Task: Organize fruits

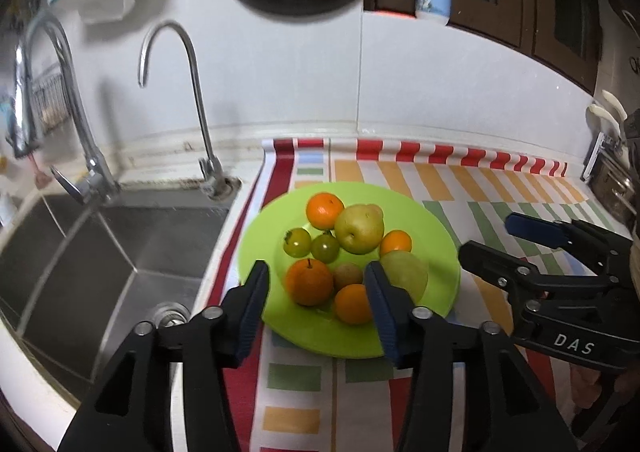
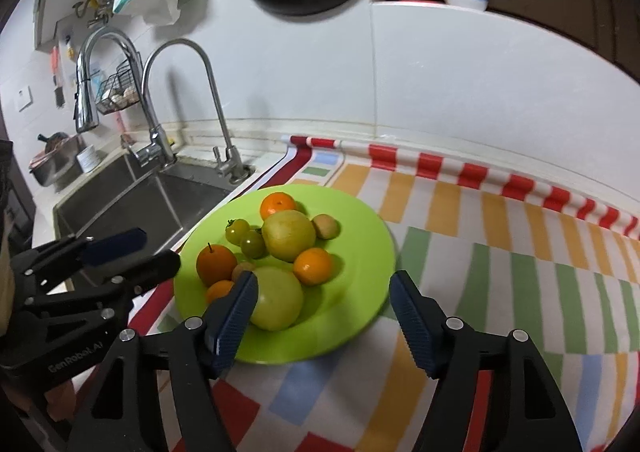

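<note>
Resting together on green plate (image 2: 360, 236): all visible fruits (image 2: 288, 240) | left gripper (image 1: 316, 304), right gripper (image 2: 324, 316): both spread, holding nothing, plate just ahead | stage: finished or unsorted, undecidable

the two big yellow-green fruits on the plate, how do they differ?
1. Place: the far yellow-green fruit sits mid-plate; the near yellow-green fruit lies toward the front rim, closest to the grippers.
2. Neighbours: the far one is ringed by oranges and small green tomatoes; the near one has bare green plate to its right.
3. Colour: the far one looks yellower, the near one paler green.

Shared: both round, the largest fruits there, ungripped.
</note>
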Tool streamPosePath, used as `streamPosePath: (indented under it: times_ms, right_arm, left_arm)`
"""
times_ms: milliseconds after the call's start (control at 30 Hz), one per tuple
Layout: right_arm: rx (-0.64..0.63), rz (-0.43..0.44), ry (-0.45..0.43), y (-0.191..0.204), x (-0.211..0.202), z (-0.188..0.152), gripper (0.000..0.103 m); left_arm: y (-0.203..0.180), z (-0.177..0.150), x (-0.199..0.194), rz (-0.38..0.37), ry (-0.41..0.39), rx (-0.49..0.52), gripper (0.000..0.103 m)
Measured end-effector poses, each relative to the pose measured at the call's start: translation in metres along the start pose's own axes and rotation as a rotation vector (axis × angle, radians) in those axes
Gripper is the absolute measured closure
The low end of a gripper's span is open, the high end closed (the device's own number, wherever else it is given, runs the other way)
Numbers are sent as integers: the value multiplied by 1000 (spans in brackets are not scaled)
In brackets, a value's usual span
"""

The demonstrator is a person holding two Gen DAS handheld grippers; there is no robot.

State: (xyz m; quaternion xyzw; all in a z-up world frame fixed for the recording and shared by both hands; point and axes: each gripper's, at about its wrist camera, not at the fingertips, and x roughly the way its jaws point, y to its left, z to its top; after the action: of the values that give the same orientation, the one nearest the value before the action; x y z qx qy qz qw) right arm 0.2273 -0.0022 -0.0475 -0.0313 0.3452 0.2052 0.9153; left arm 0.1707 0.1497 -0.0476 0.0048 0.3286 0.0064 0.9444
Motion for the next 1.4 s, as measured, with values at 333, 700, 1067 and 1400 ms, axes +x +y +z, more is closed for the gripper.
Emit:
streamPosePath:
  times_ms: [333, 700, 1067, 1400]
  right_arm:
    - [82, -140, -74, 8, -53, -17, 21]
    - [121, -268, -154, 20, -113, -39, 9]
    - [92, -257, -203, 20, -170, -58, 7]
    - [98, -267, -228, 20, -216, -87, 5]
  left_arm:
    - [2, -1, -41, -12, -120, 45, 23]
    - [-8, -13, -83, -43, -163, 61, 10]
    - [-30, -39, -134, -31, -183, 29, 7]
    - [-49, -59, -183, -13, -239, 37, 1]
